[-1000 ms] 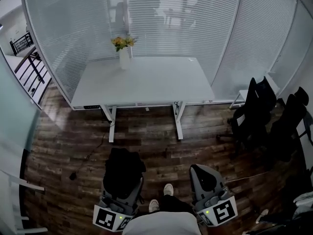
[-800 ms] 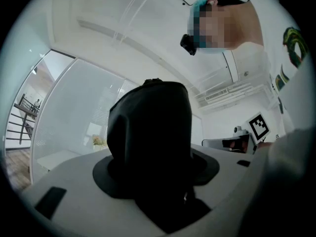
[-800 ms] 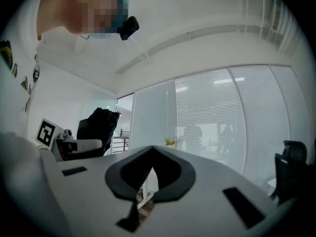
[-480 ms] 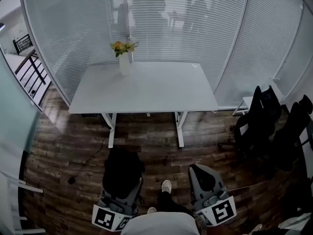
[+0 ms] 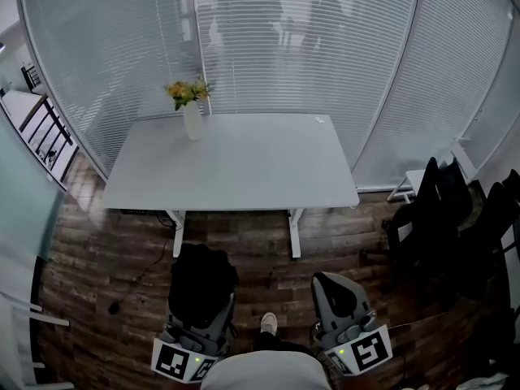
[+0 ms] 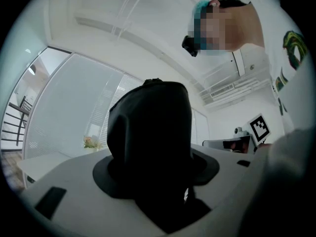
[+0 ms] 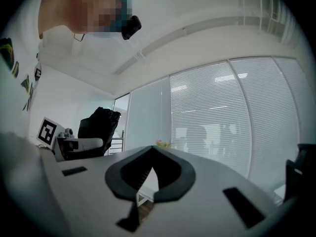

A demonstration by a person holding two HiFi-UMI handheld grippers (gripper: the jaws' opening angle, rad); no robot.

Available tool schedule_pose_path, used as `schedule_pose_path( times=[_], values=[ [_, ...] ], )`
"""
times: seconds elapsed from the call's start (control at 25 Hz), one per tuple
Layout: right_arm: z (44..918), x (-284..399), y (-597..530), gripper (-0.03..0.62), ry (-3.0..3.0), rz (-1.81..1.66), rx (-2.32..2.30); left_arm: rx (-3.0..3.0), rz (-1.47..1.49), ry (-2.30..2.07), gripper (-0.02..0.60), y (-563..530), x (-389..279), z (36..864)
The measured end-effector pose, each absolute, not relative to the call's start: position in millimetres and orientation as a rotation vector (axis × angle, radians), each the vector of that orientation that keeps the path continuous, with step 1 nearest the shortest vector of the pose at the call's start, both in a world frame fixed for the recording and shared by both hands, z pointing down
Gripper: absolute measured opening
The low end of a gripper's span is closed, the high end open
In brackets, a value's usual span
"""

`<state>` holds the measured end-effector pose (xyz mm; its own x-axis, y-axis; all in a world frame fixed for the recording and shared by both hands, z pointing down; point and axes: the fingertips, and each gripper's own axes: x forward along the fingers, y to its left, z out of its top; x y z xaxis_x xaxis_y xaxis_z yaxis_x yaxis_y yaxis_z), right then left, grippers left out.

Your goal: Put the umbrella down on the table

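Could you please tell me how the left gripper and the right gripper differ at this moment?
The left gripper has its jaws apart; the right gripper has them together at the tips. The left gripper grips a black folded umbrella; the right gripper holds nothing. Both are held over the floor, short of the white table.

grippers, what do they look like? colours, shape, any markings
Both the left gripper and right gripper have rounded grey shells with black lining at the jaws. Each carries a cube with black-and-white square markers at the rear, with a small green light beside it. The person wears a light top.
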<state>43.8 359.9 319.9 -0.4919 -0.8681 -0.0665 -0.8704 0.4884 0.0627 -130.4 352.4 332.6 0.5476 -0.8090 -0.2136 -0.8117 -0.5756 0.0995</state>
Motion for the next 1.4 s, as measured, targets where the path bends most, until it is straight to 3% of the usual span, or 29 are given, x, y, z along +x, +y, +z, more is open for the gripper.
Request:
schedule_pose_path(
  times=[0.72, 1.4],
  values=[
    [340.3, 120.9, 252.3, 0.009, 2.705, 0.081, -1.551, -2.755, 0.318, 1.460, 0.264, 244.6, -58.4, 341.2],
    [341.2, 82.9, 74.5, 0.009, 2.719, 0.117, -1.580, -2.772, 0.370, 1.422, 0.264, 65.0, -91.8, 345.8]
  ],
)
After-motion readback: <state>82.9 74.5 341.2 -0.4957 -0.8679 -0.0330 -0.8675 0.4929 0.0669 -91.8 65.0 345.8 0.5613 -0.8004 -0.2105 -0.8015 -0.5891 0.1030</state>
